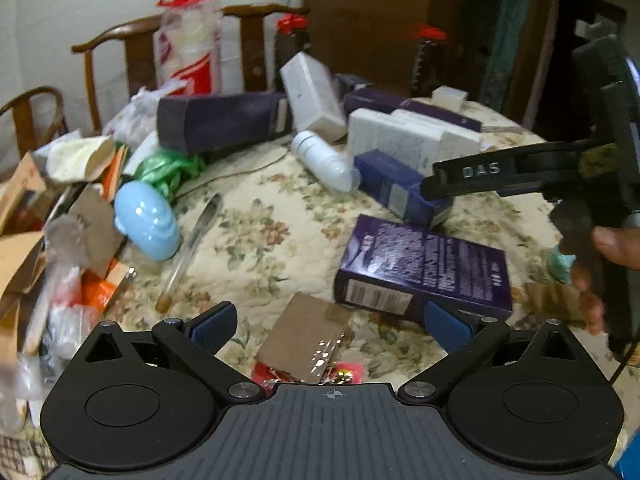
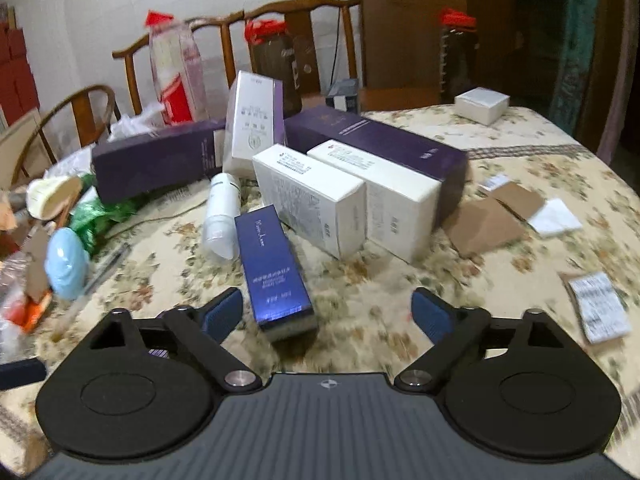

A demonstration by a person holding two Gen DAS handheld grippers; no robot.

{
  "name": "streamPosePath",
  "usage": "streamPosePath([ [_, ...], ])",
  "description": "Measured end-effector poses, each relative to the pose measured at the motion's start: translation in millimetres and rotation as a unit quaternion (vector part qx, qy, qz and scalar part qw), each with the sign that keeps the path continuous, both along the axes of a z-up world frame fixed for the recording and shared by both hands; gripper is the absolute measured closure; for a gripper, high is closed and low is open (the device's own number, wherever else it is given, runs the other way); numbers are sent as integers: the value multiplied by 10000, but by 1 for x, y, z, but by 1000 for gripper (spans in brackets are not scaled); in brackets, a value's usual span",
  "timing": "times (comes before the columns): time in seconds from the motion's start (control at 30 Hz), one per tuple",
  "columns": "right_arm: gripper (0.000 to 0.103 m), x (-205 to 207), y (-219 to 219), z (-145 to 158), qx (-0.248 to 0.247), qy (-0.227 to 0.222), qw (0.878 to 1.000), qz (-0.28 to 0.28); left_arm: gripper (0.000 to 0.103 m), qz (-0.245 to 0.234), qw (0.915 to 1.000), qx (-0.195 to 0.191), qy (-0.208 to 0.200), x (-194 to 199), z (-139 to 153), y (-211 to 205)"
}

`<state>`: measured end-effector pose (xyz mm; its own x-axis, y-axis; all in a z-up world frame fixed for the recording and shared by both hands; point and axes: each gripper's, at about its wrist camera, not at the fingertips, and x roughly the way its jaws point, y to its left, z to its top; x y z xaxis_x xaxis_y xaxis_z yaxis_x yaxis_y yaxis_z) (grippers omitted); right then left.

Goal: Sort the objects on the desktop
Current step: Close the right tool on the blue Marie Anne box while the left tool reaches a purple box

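Note:
My left gripper [image 1: 332, 326] is open and empty above a brown cardboard piece [image 1: 304, 340]; a flat purple box [image 1: 424, 268] lies just ahead of its right finger. My right gripper [image 2: 326, 314] is open and empty, with a slim blue box [image 2: 276, 276] lying between its fingers, nearer the left one. The right gripper also shows in the left wrist view [image 1: 436, 184], hovering over that blue box [image 1: 396, 188]. Behind lie a white bottle [image 2: 222, 216], two white boxes [image 2: 316, 200], long dark purple boxes [image 2: 156, 160] and an upright white box [image 2: 252, 128].
A floral tablecloth [image 2: 400, 280] covers the table. On the left lie a light blue egg-shaped object [image 1: 146, 224], a pen [image 1: 192, 248], green wrapping [image 1: 168, 168] and paper and plastic clutter [image 1: 52, 240]. Cardboard scraps [image 2: 488, 220] lie right. Wooden chairs [image 2: 240, 28] and red-capped jars [image 2: 458, 52] stand behind.

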<state>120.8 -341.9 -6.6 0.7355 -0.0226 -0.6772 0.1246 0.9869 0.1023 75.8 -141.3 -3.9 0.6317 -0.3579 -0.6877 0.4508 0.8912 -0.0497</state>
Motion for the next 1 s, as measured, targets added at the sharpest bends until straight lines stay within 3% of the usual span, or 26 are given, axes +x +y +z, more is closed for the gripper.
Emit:
streamPosePath([
  [0.23,10,29,2,-28,85,209,9993,286,0,447,9989,-112,75,5,0,-16],
  [0.3,23,26,8,-33,-190,64,9989,433,0,545,9984,-139,54,4,0,-23],
  [0.37,53,18,9,-35,-397,-118,9980,468,0,621,9980,-121,9,4,0,-29],
  [0.5,57,0,-2,-32,-264,-110,9976,627,0,881,9961,-23,-36,5,0,-42],
  [0.6,57,-17,-18,-26,227,-152,9988,417,0,1027,9946,79,98,9,-1,-53],
  [0.73,57,-37,-22,-24,-209,-230,9993,223,0,1347,9906,228,48,18,0,-71],
  [0.87,57,-55,-32,-22,-241,-318,9992,100,0,1634,9847,599,17,33,2,-92],
  [1.0,57,-67,-42,-18,-73,-419,9991,16,0,1617,9836,793,-43,36,2,-102],
])
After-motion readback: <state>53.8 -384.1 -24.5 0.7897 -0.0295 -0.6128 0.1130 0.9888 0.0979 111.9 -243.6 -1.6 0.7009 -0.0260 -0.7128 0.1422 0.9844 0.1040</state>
